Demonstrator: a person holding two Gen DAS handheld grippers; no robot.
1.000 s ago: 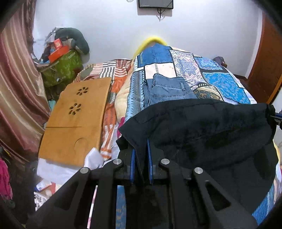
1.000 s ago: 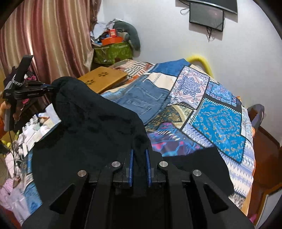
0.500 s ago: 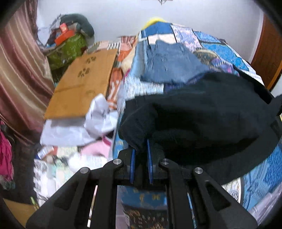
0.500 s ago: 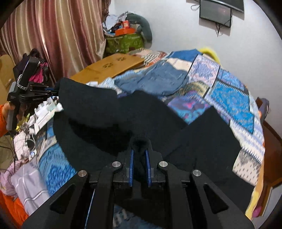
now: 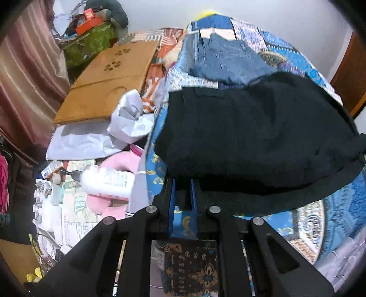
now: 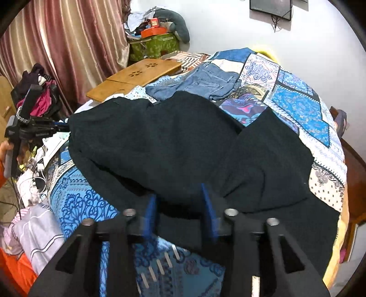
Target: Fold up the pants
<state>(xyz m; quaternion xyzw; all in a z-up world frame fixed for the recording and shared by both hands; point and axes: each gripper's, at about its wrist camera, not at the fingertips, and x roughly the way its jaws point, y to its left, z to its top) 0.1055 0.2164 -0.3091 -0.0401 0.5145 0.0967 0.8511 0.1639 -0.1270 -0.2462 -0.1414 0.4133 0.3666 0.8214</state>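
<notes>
Since black pants (image 6: 173,146) dropped onto quilt (image 6: 299,107) | right gripper (image 6: 180,205) opening

Home bedroom: patchwork bedspread (image 6: 297,102) centre, striped curtains (image 6: 68,45) at 10 o'clock, wall-mounted screen (image 6: 271,8) at 1 o'clock.

Two pants: one black pair (image 6: 183,141), one denim pair (image 6: 205,80).

The black pants (image 5: 256,137) hide the left gripper's fingertips (image 5: 173,182); the jeans (image 5: 228,61) beyond are smeared by blur.
</notes>
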